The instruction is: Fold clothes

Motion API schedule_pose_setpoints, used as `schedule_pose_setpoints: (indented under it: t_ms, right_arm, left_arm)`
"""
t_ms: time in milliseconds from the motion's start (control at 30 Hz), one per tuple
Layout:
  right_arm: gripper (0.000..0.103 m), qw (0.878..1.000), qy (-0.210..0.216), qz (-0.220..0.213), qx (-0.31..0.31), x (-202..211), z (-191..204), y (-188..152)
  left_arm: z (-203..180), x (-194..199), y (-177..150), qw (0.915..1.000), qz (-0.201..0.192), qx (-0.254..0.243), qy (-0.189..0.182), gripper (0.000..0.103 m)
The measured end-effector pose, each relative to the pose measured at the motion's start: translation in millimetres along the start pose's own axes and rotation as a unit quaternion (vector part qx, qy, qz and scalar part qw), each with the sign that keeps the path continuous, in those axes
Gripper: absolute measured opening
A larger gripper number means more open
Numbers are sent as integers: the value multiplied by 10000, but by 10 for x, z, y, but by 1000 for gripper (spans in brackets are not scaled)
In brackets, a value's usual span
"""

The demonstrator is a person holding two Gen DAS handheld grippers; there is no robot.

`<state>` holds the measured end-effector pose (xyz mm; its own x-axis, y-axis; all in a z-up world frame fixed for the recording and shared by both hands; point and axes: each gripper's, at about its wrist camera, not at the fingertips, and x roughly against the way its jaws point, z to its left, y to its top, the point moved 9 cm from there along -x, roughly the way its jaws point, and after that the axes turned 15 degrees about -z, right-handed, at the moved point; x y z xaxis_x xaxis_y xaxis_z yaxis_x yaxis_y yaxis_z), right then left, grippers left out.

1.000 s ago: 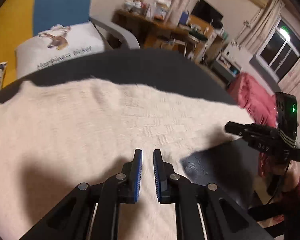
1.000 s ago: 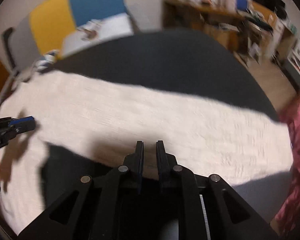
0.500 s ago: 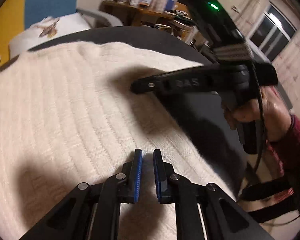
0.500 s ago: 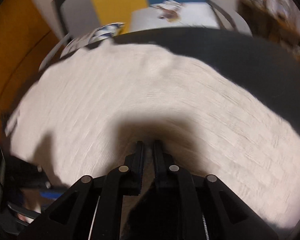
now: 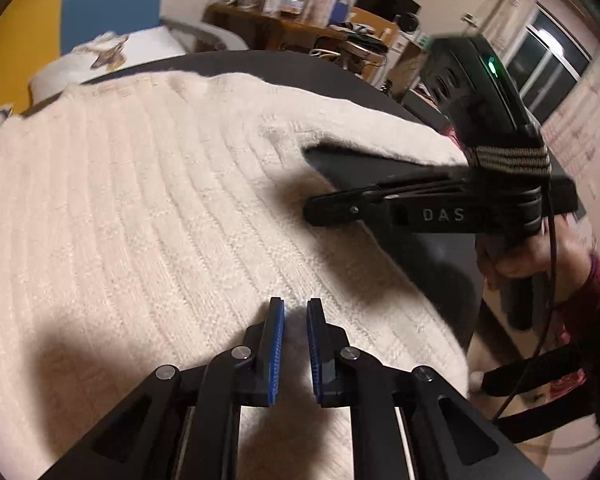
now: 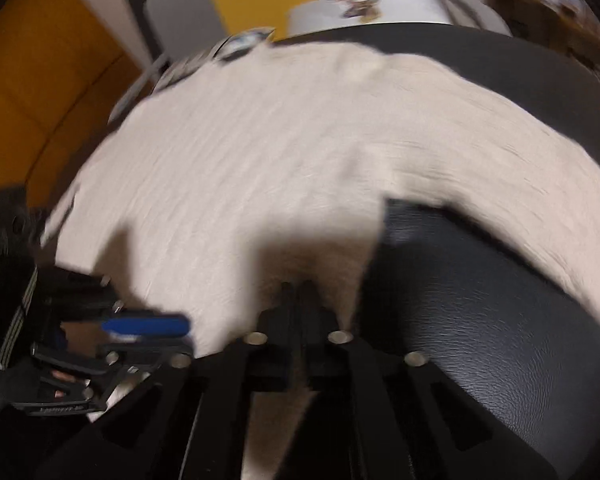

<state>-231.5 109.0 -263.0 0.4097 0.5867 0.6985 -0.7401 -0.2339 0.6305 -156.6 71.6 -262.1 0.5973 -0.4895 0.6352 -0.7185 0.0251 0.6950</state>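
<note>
A cream knitted sweater (image 5: pixel 148 208) lies spread on a black leather surface (image 5: pixel 432 256). My left gripper (image 5: pixel 295 308) hovers over its near hem with the blue pads a small gap apart, holding nothing. My right gripper (image 5: pixel 312 212) reaches in from the right over the sweater's side edge, jaws close together. In the blurred right wrist view the sweater (image 6: pixel 260 152) fills the frame, and the right gripper (image 6: pixel 298 286) is shut on its near edge, with cloth between the fingers. The left gripper (image 6: pixel 148 336) shows at the lower left there.
A white printed pillow (image 5: pixel 112 50) and a yellow and blue wall lie beyond the surface. A cluttered wooden desk (image 5: pixel 284 20) stands at the back. A window (image 5: pixel 552 68) is at the far right. The black surface (image 6: pixel 500 320) is bare to the right of the sweater.
My right gripper has swung in from the right across the sweater, then drawn back to its side edge and closed on the cloth. The left gripper stayed over the hem with its small gap unchanged.
</note>
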Motion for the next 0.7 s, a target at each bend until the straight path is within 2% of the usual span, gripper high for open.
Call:
schedule_pose_setpoints:
  t_ms: [133,200,300,333,400,533,600,700]
  right_arm:
    - [6,9998,-83,-193,-64,127,74,49]
    - [6,9996,132,-260,35,148,264,58]
    - [8,9989,31,264,394,-92,430,-82]
    - [8,9987,53,236,449,-107,459,-37]
    - [8,9993,167,65,334,-73,495,156]
    - [8,9961,453,-731,199,-133,547,854]
    - [10,9942,279,-998,286,-360,504,1205]
    - [14,9937,157,-1073,297,-750,468,1548]
  left_arm:
    - [185,267,6,9993,-208,291,148,14]
    - [338,262,-72,9990,-47,326,294,14]
    - [576,342,-30,9985,-142,471,244,11]
    - [685,400,49,9978,-245,531,313,12]
    - [946,494,280,9956,-521,620,467,12]
    - [1546,481,854,9900,-887,802,746,12]
    - [1810,308,1161,9882,-991,766,883,12]
    - [2129,40,1484,9870,-992,537,1145,12]
